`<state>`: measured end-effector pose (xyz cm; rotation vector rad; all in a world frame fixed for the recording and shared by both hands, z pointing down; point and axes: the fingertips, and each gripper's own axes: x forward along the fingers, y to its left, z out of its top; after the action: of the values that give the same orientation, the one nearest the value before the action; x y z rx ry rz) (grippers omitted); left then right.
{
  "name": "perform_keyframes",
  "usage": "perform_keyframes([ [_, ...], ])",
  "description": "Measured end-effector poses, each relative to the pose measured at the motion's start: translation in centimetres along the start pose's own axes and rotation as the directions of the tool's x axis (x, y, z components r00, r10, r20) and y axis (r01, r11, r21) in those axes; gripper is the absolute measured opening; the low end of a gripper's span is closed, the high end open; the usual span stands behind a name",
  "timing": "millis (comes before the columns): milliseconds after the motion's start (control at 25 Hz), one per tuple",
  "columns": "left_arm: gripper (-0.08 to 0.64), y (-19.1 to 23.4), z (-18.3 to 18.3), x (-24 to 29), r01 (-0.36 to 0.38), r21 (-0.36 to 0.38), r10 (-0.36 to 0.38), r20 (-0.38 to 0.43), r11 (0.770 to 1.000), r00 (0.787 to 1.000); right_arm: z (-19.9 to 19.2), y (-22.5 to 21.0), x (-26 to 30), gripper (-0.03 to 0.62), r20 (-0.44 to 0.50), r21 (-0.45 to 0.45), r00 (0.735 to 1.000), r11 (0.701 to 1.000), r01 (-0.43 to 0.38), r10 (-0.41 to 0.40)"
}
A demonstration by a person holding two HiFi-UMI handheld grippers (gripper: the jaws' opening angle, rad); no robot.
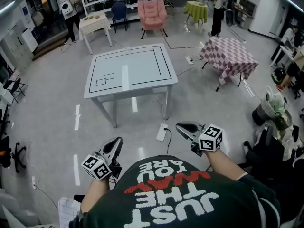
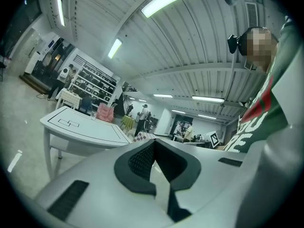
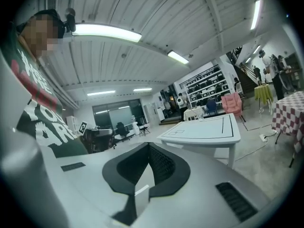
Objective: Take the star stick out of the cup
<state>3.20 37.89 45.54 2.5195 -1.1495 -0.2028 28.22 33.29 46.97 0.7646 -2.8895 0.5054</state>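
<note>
No cup and no star stick show in any view. The white table [image 1: 128, 70] with black lines on its top stands a few steps ahead of me, and nothing stands on it. My left gripper [image 1: 115, 145] is held low by my body, jaws pressed together with nothing between them. My right gripper [image 1: 183, 127] is also held near my waist and is shut and empty. In the left gripper view, the left gripper [image 2: 153, 144] points toward the table [image 2: 80, 127]. In the right gripper view, the right gripper [image 3: 148, 148] has the table [image 3: 204, 129] beyond it.
A power strip [image 1: 162, 132] with its cable lies on the floor before the table. A checkered-cloth table [image 1: 228, 53] stands right, a pink armchair [image 1: 152, 13] and a small white table [image 1: 95, 25] behind. People stand at the back. Bags and chairs [image 1: 273, 122] crowd the right edge.
</note>
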Motion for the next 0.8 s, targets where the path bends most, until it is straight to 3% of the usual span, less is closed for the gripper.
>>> perform_keyframes([
  [200, 0.006, 0.3, 0.4, 1.8, -0.035, -0.005, 0.035, 0.001, 0.999, 0.999, 0.5, -2.5, -0.2, 0.032, -0.013, -0.009, 1.000, 1.000, -0.006, 0.006],
  [480, 0.006, 5.3, 1.3, 2.8, -0.033, -0.014, 0.033, 0.020, 0.999, 0.999, 2.1, -4.8, 4.9, 0.034, -0.043, -0.033, 0.999, 0.999, -0.016, 0.014],
  [640, 0.006, 11.5, 1.8, 3.7, -0.010, -0.026, 0.011, 0.021, 1.000, 1.000, 3.1, -6.6, 10.7, 0.032, -0.067, -0.045, 0.998, 0.999, -0.006, 0.003],
  [800, 0.005, 20.3, 3.9, 5.2, 0.031, -0.035, -0.030, 0.016, 0.999, 0.999, 4.9, -9.3, 19.1, 0.034, -0.067, -0.051, 0.997, 0.998, 0.034, -0.038],
])
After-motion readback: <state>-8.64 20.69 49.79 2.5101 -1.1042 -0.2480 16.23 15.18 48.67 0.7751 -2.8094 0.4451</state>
